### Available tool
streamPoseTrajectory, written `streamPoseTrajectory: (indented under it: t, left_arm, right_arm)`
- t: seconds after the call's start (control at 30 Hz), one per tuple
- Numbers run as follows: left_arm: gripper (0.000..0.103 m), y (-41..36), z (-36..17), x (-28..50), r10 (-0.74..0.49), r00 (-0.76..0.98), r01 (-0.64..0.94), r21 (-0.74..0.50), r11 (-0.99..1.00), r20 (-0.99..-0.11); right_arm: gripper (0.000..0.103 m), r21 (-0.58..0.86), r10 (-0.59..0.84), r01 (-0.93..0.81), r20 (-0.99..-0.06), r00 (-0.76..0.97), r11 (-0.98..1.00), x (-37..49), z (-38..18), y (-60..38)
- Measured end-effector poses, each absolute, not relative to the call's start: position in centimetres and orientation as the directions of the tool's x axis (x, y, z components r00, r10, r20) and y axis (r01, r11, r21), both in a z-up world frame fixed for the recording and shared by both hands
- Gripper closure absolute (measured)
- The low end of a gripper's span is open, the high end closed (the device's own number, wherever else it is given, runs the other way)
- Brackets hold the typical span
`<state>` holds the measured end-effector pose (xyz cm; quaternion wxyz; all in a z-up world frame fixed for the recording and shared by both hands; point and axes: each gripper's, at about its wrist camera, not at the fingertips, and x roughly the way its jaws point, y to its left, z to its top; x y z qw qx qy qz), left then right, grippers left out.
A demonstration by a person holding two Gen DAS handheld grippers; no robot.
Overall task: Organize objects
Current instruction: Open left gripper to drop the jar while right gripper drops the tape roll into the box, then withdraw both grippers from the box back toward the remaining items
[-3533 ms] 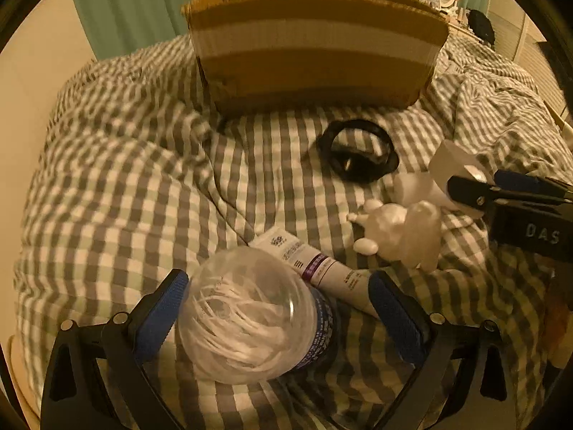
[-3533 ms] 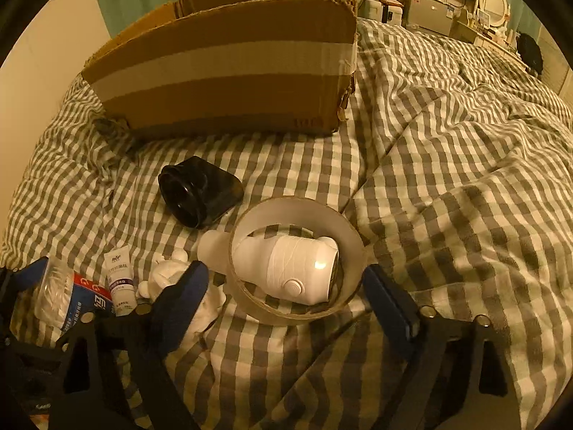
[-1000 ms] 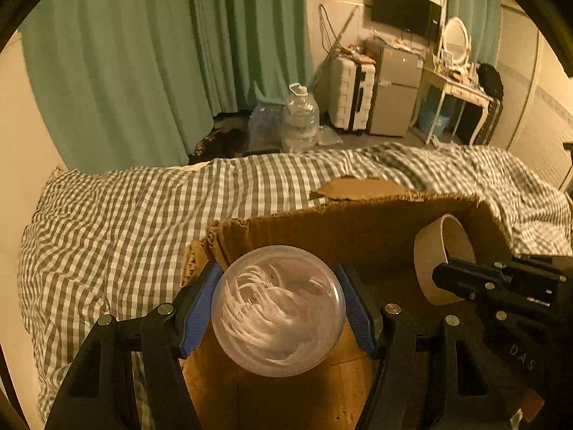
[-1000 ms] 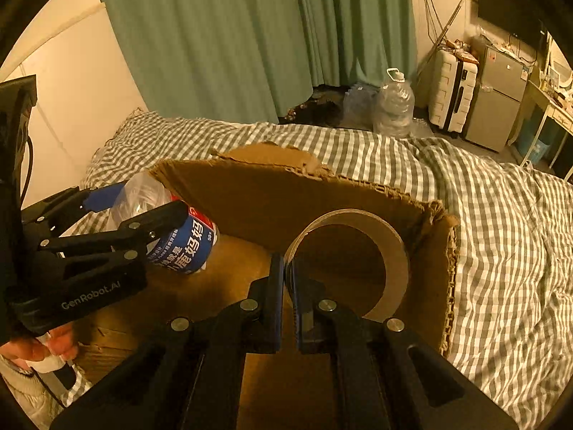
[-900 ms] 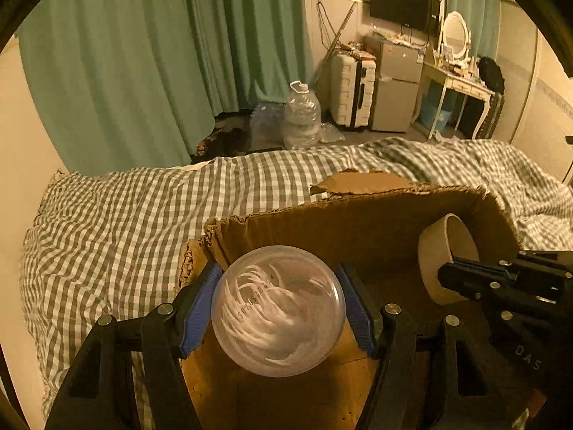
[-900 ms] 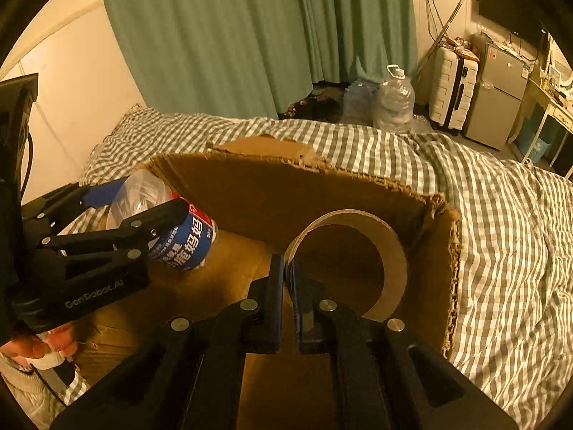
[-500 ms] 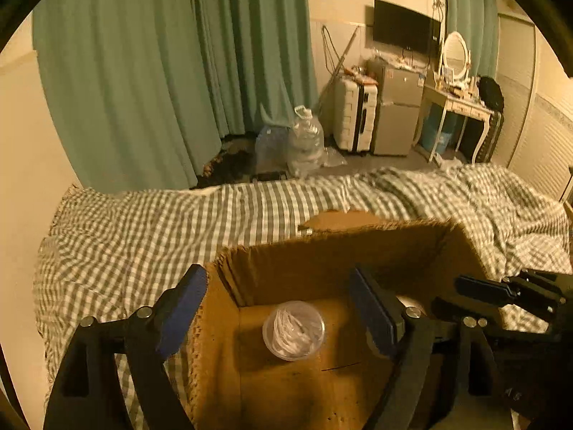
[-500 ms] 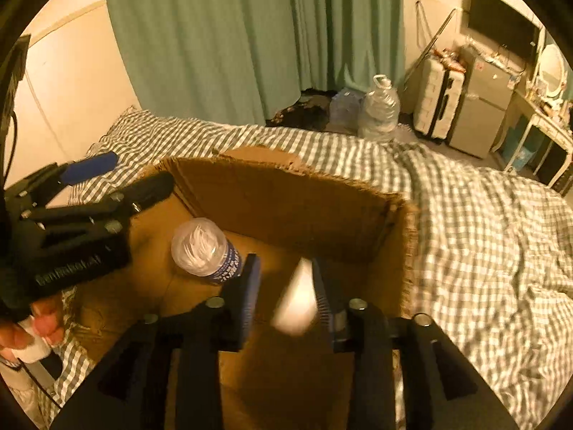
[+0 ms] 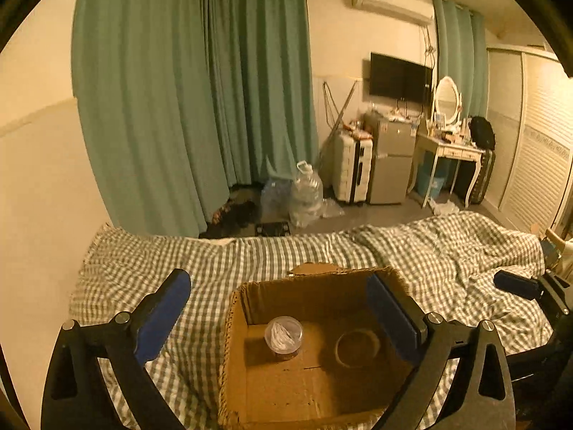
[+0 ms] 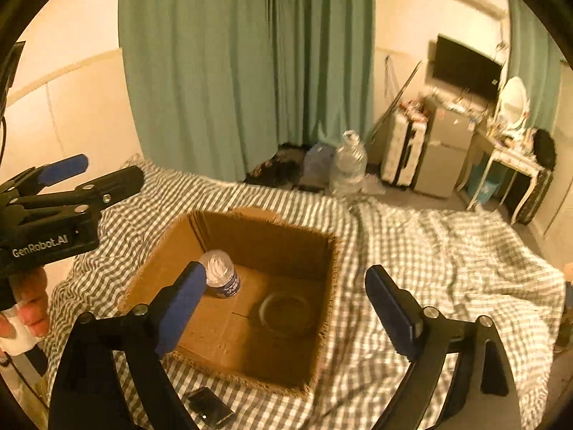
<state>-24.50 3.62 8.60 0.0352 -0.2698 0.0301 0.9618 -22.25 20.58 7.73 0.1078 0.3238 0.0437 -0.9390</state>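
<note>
Two things low in frame inside the cardboard box (image 9: 236,326), cotton-swab jar (image 9: 283,333) upright at left, tape roll (image 9: 357,347) flat beside it, left gripper (image 9: 283,311) and right gripper (image 10: 286,304) both spread wide, holding nothing, above the checked bedspread (image 10: 429,251).

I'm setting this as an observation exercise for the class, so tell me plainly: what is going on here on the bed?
A person is tidying loose items into a cardboard box on the checked bedspread. Both handheld grippers, left gripper and right gripper, are open, empty and raised above the box. Inside it, a clear jar of cotton swabs stands upright, and a tape roll lies flat beside it, apart from it. A dark object lies on the bedspread just outside the box.
</note>
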Motion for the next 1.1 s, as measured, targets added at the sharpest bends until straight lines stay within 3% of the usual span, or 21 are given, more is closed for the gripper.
streamPoseTrajectory:
  t: [0.3, 0.57, 0.9, 1.1]
  left_arm:
    - [0.000, 3.0, 11.7, -17.4, 0.049, -0.881, -0.076, 0.039, -0.996, -0.470]
    - [0.000, 3.0, 10.7, -13.1, 0.068, -0.873, -0.097, 0.036, -0.995, -0.484]
    - [0.000, 3.1, 5.3, -9.8, 0.062, -0.838, -0.104, 0.048, -0.993, -0.543]
    - [0.000, 3.1, -0.9, -8.5, 0.018, -0.817, -0.083, 0.087, -0.993, -0.576]
  right_arm:
    - [0.007, -0.046, -0.142, 0.196, -0.529, -0.836, -0.980, -14.1, 11.9, 20.2]
    - [0.006, -0.073, -0.113, 0.175, -0.517, -0.848, -0.982, -8.8, 12.0, 19.9]
    - [0.006, -0.067, -0.160, 0.235, -0.553, -0.818, -0.970, -5.3, 7.8, 19.4]
    - [0.006, -0.066, -0.170, 0.269, -0.623, -0.763, -0.961, -4.9, 1.5, 19.5]
